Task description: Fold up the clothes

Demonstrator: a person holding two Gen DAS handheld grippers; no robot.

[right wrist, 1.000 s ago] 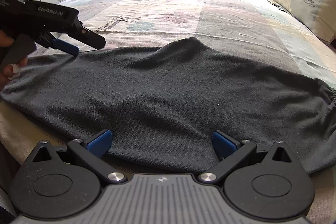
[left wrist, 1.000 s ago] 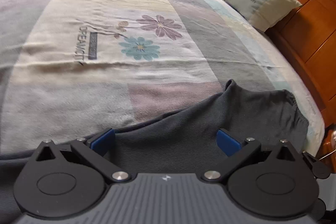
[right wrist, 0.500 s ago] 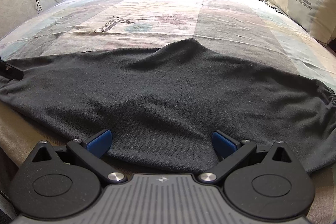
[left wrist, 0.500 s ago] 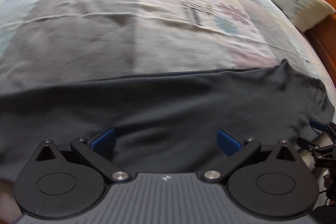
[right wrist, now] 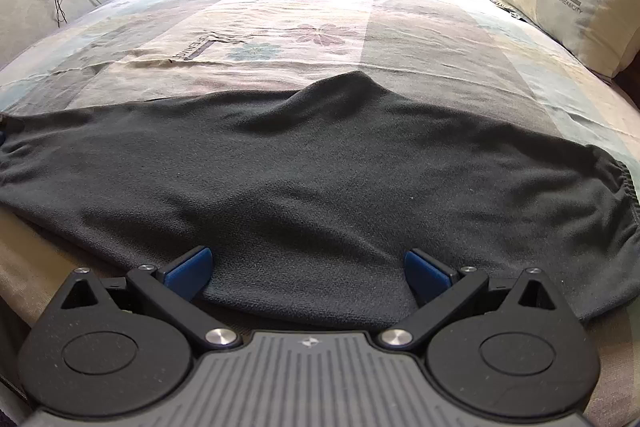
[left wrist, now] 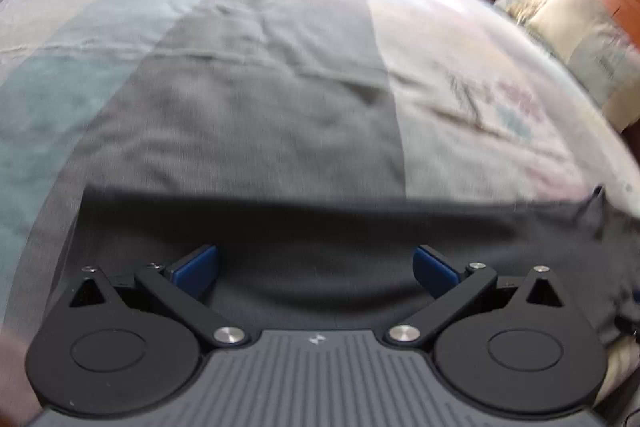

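A dark grey fleece garment (right wrist: 312, 171) lies spread across the near side of the bed, with an elastic cuff at its right end. My right gripper (right wrist: 307, 273) stands open just above the garment's near hem, blue pads wide apart, nothing between them. In the blurred left wrist view the same garment (left wrist: 320, 231) stretches as a dark band across the lower frame. My left gripper (left wrist: 315, 271) is open over its left part, holding nothing.
The patchwork bedspread (right wrist: 304, 27) covers the whole bed beyond the garment. A pillow (right wrist: 568, 7) leans on the wooden headboard at the right. A window and curtains stand behind the bed, with cables on the left wall.
The left gripper has swung leftward along the garment, from its right end to its left part, and has left the right wrist view. The right gripper has barely moved.
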